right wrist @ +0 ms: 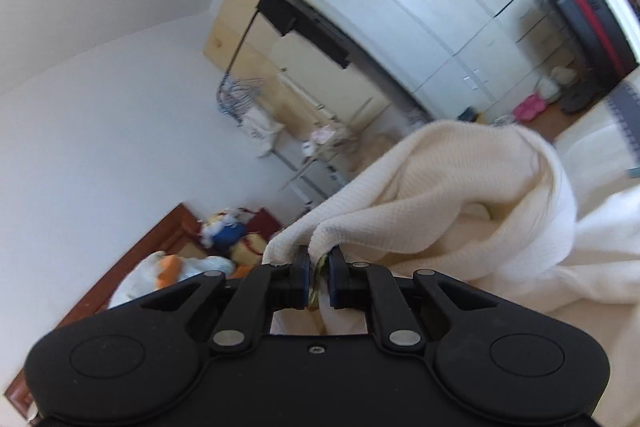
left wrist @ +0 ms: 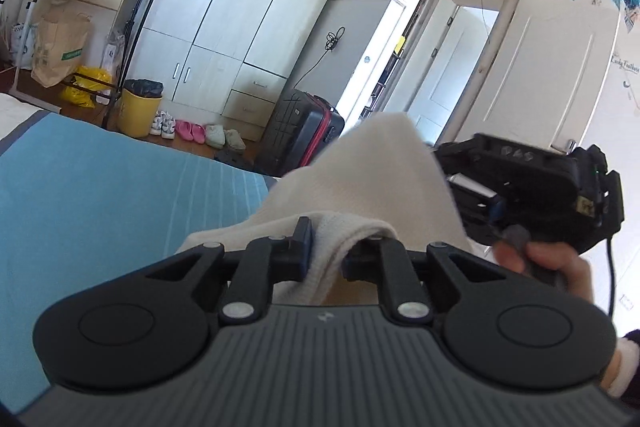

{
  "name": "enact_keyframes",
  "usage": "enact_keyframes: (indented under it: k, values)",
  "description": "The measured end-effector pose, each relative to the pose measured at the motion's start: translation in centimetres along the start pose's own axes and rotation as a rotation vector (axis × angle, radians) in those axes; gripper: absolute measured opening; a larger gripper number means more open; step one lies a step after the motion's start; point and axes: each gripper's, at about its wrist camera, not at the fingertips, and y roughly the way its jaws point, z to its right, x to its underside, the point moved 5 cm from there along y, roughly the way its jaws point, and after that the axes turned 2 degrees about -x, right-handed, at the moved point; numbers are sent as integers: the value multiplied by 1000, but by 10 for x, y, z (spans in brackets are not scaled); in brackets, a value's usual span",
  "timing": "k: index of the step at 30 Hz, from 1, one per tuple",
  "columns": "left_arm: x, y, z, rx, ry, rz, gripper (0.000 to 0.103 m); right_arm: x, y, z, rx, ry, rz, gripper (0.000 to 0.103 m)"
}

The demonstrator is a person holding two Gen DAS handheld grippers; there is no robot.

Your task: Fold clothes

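A cream knit garment (left wrist: 372,179) hangs lifted above the blue bed sheet (left wrist: 100,195). My left gripper (left wrist: 326,255) is shut on a fold of it, and the cloth drapes over the right finger. In the right wrist view the same garment (right wrist: 440,195) bunches ahead, and my right gripper (right wrist: 319,279) is shut on a doubled edge of it. The right gripper's black body (left wrist: 528,187) shows in the left wrist view, to the right behind the cloth, with a hand (left wrist: 560,267) holding it. Its fingertips are hidden there by the garment.
A white wardrobe (left wrist: 248,7) stands beyond the bed, with a yellow bin (left wrist: 140,107), shoes (left wrist: 192,131) and a dark suitcase (left wrist: 300,131) on the floor. An open doorway (left wrist: 452,67) is at right. Bags and toys (right wrist: 224,239) lie by the wall.
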Motion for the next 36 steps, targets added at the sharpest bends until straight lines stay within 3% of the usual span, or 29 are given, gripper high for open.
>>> enact_keyframes:
  k: [2,4,7,11,13,15,16,17,22,26,27,28,29,30,32,33,34,36]
  values:
    - [5,2,-7,-14,-21,-27,13,14,15,-5,43,-73,-65,12]
    - [13,8,-6,-101,22,-100,16,28,20,0,77,-105,-128,12]
    - [20,15,5,-104,64,-144,17,40,16,14,71,-111,-230,11]
    - [25,23,6,-140,73,-185,34,34,-7,21,154,-181,-257,11]
    - [27,25,-3,-240,108,-182,34,29,-14,22,231,-216,-260,11]
    - [30,28,-14,-445,269,-172,13,24,-16,30,315,-234,-257,11]
    - [31,29,-20,-548,355,-160,12,22,-16,34,356,-242,-254,11]
    - [28,28,-27,-582,369,-150,12,21,-16,39,399,-253,-254,11]
    - [6,15,-60,-519,97,-121,11,18,-19,67,601,-276,-257,11]
    - [6,11,-61,-580,153,-95,11,15,-28,75,696,-289,-265,15]
    - [7,12,-60,-593,169,-90,11,15,-32,78,711,-250,-266,18]
    - [8,12,-60,-606,185,-86,11,15,-37,82,726,-210,-266,29]
    - [9,14,-58,-645,240,-82,11,14,-41,84,753,-194,-263,30]
    - [10,17,-56,-692,307,-79,11,15,-44,83,793,-237,-275,31]
    - [7,20,-54,-723,347,-60,11,17,-50,78,878,-361,-309,32]
    - [4,18,-56,-715,319,-53,11,19,-54,74,877,-388,-320,33]
    - [1,17,-57,-699,280,-45,11,21,-60,68,822,-378,-322,33]
    - [-3,12,-63,-690,223,-37,11,23,-71,55,658,-297,-308,33]
